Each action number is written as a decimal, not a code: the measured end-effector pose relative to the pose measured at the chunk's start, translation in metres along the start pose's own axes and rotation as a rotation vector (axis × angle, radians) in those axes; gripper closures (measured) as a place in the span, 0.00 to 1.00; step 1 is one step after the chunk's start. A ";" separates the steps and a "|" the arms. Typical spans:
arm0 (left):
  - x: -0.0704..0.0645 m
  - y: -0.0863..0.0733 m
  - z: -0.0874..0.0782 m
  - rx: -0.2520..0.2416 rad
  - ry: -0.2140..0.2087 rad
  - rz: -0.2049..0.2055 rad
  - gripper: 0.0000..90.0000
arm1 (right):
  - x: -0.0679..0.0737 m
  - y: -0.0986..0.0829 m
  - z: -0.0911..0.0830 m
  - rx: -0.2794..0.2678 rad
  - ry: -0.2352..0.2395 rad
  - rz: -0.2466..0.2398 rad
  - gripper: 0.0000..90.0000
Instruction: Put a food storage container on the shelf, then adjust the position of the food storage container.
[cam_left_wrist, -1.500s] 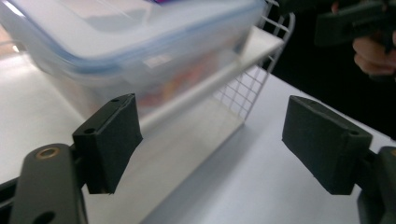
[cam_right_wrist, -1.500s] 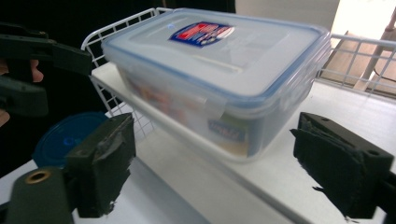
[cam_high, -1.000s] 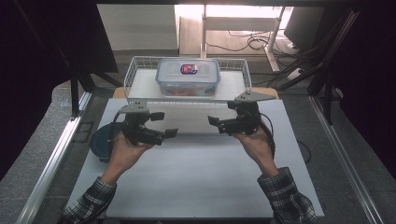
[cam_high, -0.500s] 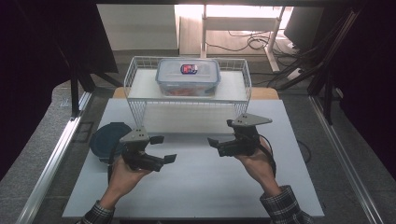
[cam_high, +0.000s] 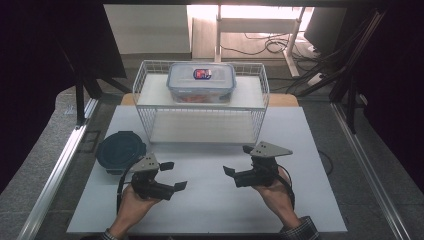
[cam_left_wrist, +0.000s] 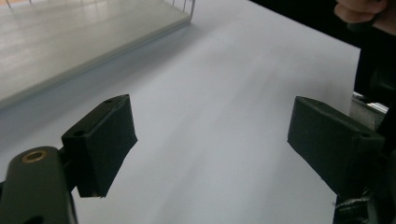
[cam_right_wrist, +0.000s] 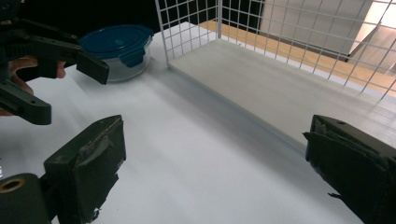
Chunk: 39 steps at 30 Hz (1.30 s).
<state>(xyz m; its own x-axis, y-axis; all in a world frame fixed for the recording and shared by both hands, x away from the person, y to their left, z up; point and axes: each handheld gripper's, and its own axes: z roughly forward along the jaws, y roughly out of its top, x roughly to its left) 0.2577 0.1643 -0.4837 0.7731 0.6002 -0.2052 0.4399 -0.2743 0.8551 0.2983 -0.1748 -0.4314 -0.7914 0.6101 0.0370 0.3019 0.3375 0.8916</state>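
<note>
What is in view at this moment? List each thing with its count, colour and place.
wire rack: 1, white, two levels, far middle of the mat.
clear box: 1, see-through with a red and blue label on the lid, on the rack's top level.
round container: 1, dark blue lid, on the mat's left part, left of the rack.
mat: 1, white, covering the table top.
left tool: 1, black with a grey plate, open, empty, over the near left of the mat.
right tool: 1, black with a grey plate, open, empty, over the near right of the mat.
hands: 2, each gripping one tool, with checked cuffs.
</note>
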 end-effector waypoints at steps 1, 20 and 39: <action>0.000 -0.003 0.000 0.000 0.001 0.001 0.16 | 0.002 -0.003 0.000 0.000 0.002 0.000 0.06; -0.008 -0.035 0.005 0.093 0.090 0.018 0.05 | 0.027 -0.060 0.008 0.135 -0.025 -0.118 0.05; 0.026 -0.001 -0.015 0.079 0.161 -0.023 0.40 | 0.018 -0.061 0.009 0.138 -0.063 -0.117 0.05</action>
<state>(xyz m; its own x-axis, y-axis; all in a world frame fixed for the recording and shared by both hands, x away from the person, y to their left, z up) 0.2701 0.1916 -0.4825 0.6820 0.7179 -0.1398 0.4960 -0.3136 0.8097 0.2704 -0.1781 -0.4887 -0.7917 0.6034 -0.0955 0.2832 0.5010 0.8178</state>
